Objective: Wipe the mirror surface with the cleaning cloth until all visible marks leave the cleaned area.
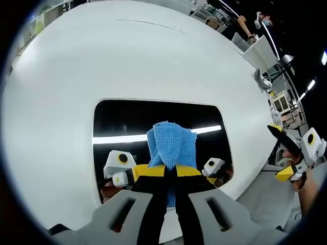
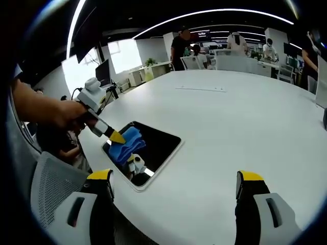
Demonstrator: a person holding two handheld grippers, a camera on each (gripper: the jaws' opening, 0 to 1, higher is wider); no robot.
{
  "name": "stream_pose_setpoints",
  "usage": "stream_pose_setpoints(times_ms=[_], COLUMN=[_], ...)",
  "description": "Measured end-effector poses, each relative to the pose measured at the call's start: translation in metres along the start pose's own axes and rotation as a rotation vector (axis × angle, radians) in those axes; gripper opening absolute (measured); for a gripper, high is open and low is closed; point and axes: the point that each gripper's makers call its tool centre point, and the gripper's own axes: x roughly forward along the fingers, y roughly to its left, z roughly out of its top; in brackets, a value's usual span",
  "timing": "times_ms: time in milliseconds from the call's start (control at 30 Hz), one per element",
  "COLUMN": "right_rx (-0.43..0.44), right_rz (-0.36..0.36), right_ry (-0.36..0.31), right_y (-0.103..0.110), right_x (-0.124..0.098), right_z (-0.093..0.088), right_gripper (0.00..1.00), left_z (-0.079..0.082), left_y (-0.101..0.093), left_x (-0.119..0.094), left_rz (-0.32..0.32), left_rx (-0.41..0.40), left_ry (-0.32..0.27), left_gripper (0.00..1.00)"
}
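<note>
A dark mirror with rounded corners lies flat near the edge of the white round table; ceiling lights reflect in it. My left gripper is shut on a blue cleaning cloth, which is pressed onto the mirror's near half. In the right gripper view a hand holds that left gripper over the cloth at the left part of the mirror. My right gripper hangs open over the table edge, off the mirror, with nothing between its jaws. The right gripper also appears beyond the table rim.
The table stretches wide and bare beyond the mirror. A grey mesh chair stands by the near edge. Several people and desks with monitors are at the far side of the room.
</note>
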Motion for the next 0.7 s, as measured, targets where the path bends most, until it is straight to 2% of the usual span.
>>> stream_pose_setpoints(times_ms=[67,100,433,700], right_rx=[0.001,0.003,0.010,0.016], right_rz=[-0.001,-0.001,-0.010,-0.024], right_ry=[0.001,0.003,0.022,0.019], right_y=[0.000,-0.001,0.000,-0.003], right_x=[0.000,0.000,-0.002,-0.004], right_z=[-0.001,-0.002,-0.009,-0.005], right_gripper=[0.99,0.99,0.99,0.99], left_z=[0.002,0.005,0.031,0.049], left_y=[0.000,0.001,0.006,0.006], left_x=[0.001,0.001,0.012,0.020], left_rz=[0.000,0.005,0.011,0.022], left_rx=[-0.018,-0.004,0.004,0.029], left_ry=[0.008,-0.007,-0.016,-0.019], left_gripper=[0.02,0.02,0.02,0.02])
